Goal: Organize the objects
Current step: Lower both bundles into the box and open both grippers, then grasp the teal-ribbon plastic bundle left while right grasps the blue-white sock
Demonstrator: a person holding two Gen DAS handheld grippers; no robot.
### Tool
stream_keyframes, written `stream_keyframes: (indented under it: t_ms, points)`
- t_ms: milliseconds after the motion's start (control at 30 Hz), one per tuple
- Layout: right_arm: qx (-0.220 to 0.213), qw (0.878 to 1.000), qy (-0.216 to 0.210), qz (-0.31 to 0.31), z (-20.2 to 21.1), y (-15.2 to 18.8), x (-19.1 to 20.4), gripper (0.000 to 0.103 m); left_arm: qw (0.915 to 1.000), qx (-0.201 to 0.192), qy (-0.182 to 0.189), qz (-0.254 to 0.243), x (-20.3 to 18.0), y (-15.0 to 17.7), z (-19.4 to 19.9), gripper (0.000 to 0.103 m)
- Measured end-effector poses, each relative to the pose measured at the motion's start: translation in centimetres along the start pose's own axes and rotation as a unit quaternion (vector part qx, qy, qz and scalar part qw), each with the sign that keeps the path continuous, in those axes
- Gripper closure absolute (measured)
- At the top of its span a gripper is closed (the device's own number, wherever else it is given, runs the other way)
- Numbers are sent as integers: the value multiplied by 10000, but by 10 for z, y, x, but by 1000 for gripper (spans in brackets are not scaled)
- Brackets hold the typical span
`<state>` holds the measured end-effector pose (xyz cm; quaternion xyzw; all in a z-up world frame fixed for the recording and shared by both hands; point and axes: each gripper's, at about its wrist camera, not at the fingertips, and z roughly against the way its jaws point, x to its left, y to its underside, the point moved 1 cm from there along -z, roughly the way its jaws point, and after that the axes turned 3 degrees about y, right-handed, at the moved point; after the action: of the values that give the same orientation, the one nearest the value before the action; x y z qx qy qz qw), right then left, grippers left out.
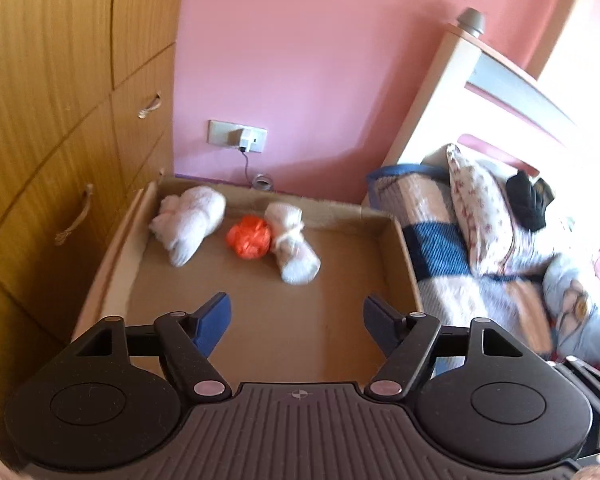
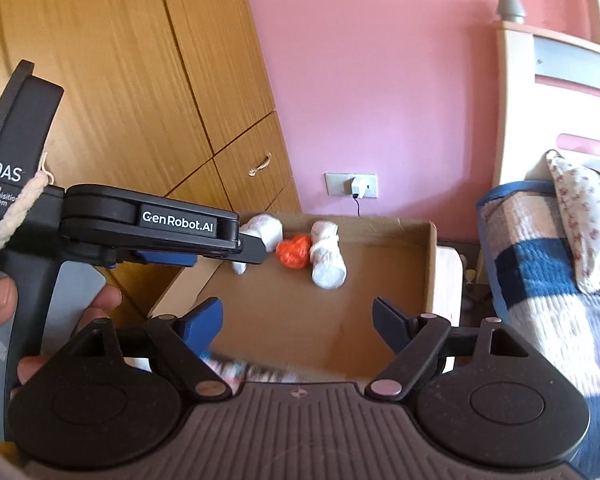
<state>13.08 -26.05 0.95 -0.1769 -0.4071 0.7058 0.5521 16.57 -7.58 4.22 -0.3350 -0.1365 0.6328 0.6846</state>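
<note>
Here, the left gripper (image 1: 296, 320) and the right gripper (image 2: 298, 326) are held released and empty above the cardboard box (image 1: 396, 248). Toward its far edge, two rolled white socks (image 1: 190, 222) (image 1: 294, 242) are seen with an orange bundle (image 1: 249, 237) between them.

A pink wall (image 1: 320, 60) carries a socket (image 1: 236, 134) with a plugged-in charger. A wooden wardrobe (image 1: 60, 100) stands at left. At right, a bed (image 1: 452, 240) with a pale headboard (image 1: 480, 92), patchwork quilt and pillow (image 1: 480, 208) catches bright daylight.
</note>
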Motion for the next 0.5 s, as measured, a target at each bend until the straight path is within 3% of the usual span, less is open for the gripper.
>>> stream_keyframes:
  t_ms: [300, 400, 500]
  points:
    - [44, 9998, 170, -19, 28, 59, 24, 20, 9996, 132, -131, -217, 17, 81, 60, 20]
    - [32, 9998, 174, 57, 32, 79, 38, 20, 9985, 99, -396, -370, 35, 113, 78, 18]
    - [60, 9996, 207, 196, 32, 98, 53, 20, 9976, 257, -601, -204, 64, 138, 79, 17]
